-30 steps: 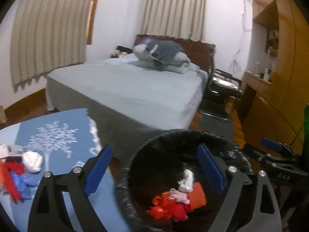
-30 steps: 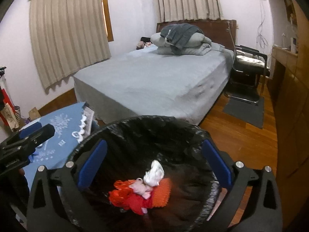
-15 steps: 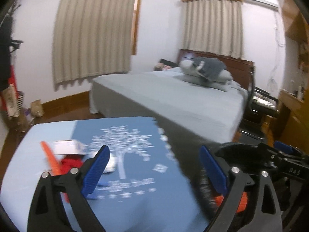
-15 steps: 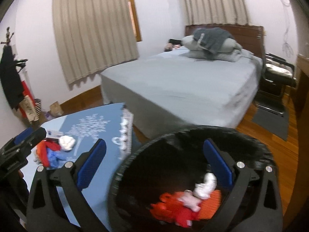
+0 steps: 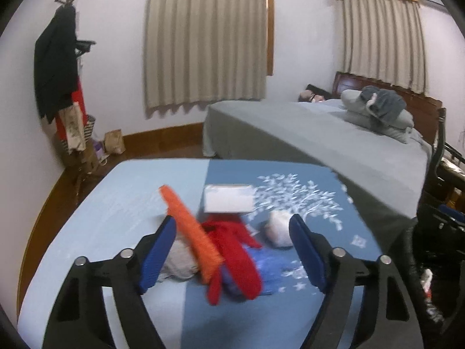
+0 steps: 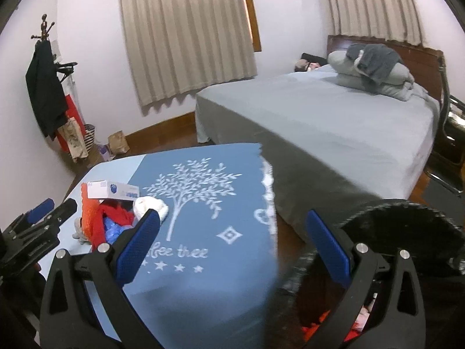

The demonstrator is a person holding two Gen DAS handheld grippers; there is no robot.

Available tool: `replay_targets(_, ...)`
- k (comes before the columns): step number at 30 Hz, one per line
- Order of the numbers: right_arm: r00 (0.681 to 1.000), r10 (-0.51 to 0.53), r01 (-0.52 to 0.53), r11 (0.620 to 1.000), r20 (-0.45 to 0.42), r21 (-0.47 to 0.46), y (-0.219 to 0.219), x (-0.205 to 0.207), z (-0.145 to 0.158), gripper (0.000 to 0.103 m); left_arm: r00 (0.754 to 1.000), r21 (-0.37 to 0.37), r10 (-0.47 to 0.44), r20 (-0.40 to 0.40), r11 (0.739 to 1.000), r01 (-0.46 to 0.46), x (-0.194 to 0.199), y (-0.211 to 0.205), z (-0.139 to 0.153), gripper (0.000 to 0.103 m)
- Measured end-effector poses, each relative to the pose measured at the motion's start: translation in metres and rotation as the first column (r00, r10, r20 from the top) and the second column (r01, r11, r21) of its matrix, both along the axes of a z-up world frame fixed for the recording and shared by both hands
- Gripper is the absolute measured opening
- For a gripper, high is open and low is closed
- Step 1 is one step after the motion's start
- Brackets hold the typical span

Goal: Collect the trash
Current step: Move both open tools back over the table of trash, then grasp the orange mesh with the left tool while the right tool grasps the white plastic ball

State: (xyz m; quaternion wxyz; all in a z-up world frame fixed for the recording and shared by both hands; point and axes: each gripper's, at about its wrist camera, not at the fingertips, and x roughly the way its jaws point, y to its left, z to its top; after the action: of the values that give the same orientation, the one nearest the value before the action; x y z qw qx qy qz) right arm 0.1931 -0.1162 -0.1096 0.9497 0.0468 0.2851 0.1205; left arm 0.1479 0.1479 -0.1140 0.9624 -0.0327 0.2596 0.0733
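Observation:
My left gripper (image 5: 232, 254) is open and empty, just above a trash pile on the blue tablecloth (image 5: 139, 192): an orange strip (image 5: 189, 232), red ribbon (image 5: 238, 258), blue crumpled plastic (image 5: 267, 267), a grey wad (image 5: 180, 264), a white wad (image 5: 277, 229) and a small white box (image 5: 228, 202). My right gripper (image 6: 232, 247) is open and empty over the table's right edge. The pile shows at its left (image 6: 107, 218). The black-lined trash bin (image 6: 407, 232) sits low right, red trash inside (image 6: 319, 322).
The grey bed (image 6: 334, 122) stands behind the table with folded bedding (image 6: 375, 69) at its head. A coat rack (image 5: 61, 67) with clothes stands at the left wall. Bags (image 5: 114, 142) lie on the floor. A chair (image 6: 450, 136) stands at far right.
Both grippers have swung left, away from above the bin toward the table. The left one now hangs over the trash pile. Both stay open.

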Motion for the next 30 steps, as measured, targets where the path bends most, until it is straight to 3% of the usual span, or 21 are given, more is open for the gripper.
replay_targets(10, 0.999, 0.033, -0.034, 0.999, -0.024, -0.025, 0.036, 0.022, -0.022, 0.098, 0.998, -0.019, 0.030, -0.063, 0.999, -0.031, 0.016, 0.013, -0.032, 0.064)
replay_targets(13, 0.998, 0.049, -0.050, 0.999, -0.037, -0.016, 0.045, 0.030, -0.028, 0.098, 0.997, -0.032, 0.031, -0.075, 0.999, -0.034, 0.020, 0.018, -0.035, 0.052)
replay_targets(17, 0.997, 0.065, -0.065, 0.998, -0.046, -0.010, 0.060, 0.042, -0.032, 0.098, 0.995, -0.058, 0.019, -0.098, 0.998, -0.025, 0.025, 0.028, -0.040, 0.026)
replay_targets(21, 0.995, 0.088, -0.088, 0.996, -0.042, -0.009, 0.074, 0.051, -0.035, 0.098, 0.995, -0.071, 0.028, -0.092, 0.997, -0.034, 0.024, 0.041, -0.039, 0.015)
replay_targets(30, 0.983, 0.163, -0.165, 0.986, -0.084, -0.023, 0.116, 0.070, -0.049, 0.098, 0.996, -0.074, 0.039, -0.086, 0.996, -0.045, 0.019, 0.055, -0.036, 0.014)
